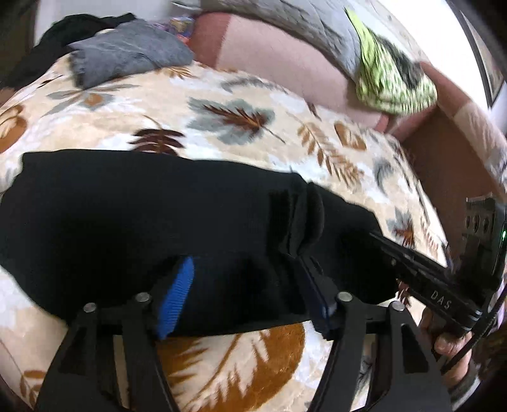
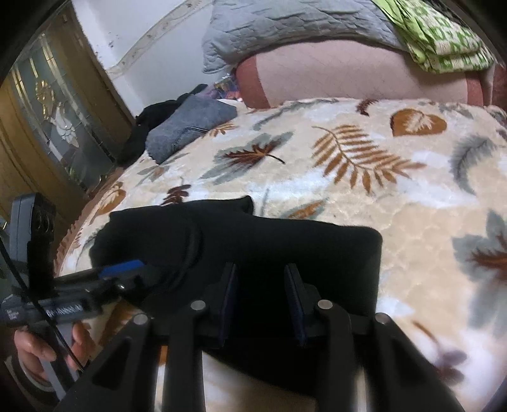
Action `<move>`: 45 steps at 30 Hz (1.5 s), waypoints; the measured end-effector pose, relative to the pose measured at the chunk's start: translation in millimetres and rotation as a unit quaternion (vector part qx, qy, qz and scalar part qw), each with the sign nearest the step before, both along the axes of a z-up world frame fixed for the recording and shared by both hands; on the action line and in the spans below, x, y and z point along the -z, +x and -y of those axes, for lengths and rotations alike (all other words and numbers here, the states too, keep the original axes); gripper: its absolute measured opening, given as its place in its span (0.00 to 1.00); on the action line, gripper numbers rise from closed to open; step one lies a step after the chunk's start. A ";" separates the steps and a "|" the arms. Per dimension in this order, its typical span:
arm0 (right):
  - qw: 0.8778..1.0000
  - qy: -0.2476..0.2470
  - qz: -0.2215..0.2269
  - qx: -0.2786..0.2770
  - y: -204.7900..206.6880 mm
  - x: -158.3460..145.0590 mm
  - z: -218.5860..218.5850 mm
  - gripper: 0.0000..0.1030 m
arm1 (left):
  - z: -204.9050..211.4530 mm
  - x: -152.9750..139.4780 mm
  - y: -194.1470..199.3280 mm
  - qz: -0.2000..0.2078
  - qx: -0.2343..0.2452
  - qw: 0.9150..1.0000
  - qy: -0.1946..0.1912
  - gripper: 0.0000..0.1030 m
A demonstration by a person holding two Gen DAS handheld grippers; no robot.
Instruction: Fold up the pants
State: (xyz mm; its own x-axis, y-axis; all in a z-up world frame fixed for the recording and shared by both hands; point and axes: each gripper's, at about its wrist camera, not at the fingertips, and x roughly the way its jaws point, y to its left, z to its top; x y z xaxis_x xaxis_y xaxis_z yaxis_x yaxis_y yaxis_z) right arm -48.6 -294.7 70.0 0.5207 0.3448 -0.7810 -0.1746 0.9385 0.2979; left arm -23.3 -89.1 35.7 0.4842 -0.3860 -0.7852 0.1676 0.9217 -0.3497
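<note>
Bed: a soft cream blanket with brown and grey leaf prints [image 2: 364, 196] covers the whole bed.

Far side: at 12 o'clock in the right wrist view lie a fat pink pillow [image 2: 348, 76], a grey quilted cover [image 2: 285, 28] and a folded green and white patterned cloth [image 2: 443, 44].

Other clothes: a folded grey denim piece [image 2: 187, 130] sits at 10 o'clock in that view, with a dark heap of cloth [image 2: 152, 126] touching it.

Cupboard: a brown wooden cabinet with glass doors [image 2: 47, 114] stands at 9 o'clock.

Pants: the black soft pants [image 1: 133, 215] lie folded flat on the blanket, in the middle of both views, under both tools.

Left gripper [image 1: 244, 285]: the two fingers stand wide apart over the pants. One blue ribbed pad [image 1: 177, 294] faces up in plain sight. The pads do not squeeze the cloth.

Right gripper [image 2: 261, 301]: the two fingers stand close, with a narrow gap. Black cloth fills the gap, but I cannot tell if the pads pinch it.

Hands: a person's hand [image 2: 41, 351] holds the left tool at 8 o'clock in the right wrist view.
</note>
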 end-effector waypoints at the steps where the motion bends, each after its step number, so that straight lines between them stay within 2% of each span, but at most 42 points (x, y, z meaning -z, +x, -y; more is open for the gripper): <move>1: 1.000 -0.003 0.005 -0.006 -0.9 -3.9 -4.3 0.32 | -6.7 -1.8 -1.7 -0.001 -0.007 1.000 -0.003 0.65; 7: 0.999 -0.010 0.022 -0.047 2.9 -14.1 -34.1 0.41 | -46.3 -5.6 -12.0 -0.003 -0.049 0.999 -0.008 0.69; 15: 0.995 -0.019 0.021 -0.091 19.6 -9.3 -75.5 0.41 | -102.8 -7.3 -29.4 0.006 -0.119 0.992 -0.048 0.69; 20: 0.992 -0.027 0.017 -0.119 29.0 -6.6 -100.7 0.42 | -113.8 -4.1 -34.0 0.014 -0.149 0.988 0.024 0.69; 31: 0.988 -0.034 0.001 -0.148 41.1 5.1 -135.7 0.43 | -129.3 3.3 -34.6 0.014 -0.168 0.984 0.051 0.70; 38: 0.986 -0.037 0.001 -0.160 48.1 4.2 -148.9 0.47 | -132.4 7.1 -33.1 0.005 -0.168 0.985 0.034 0.70; 41: 0.985 -0.040 0.004 -0.171 56.3 2.6 -159.5 0.52 | -138.5 13.9 -32.2 -0.015 -0.162 0.986 -0.027 0.70; 43: 0.983 -0.031 0.007 -0.178 65.5 1.0 -168.1 0.59 | -140.8 18.1 -31.0 -0.027 -0.164 0.985 -0.051 0.72; 45: 0.981 -0.021 0.005 -0.190 75.8 1.0 -178.6 0.60 | -142.8 19.4 -29.8 -0.027 -0.166 0.984 -0.066 0.75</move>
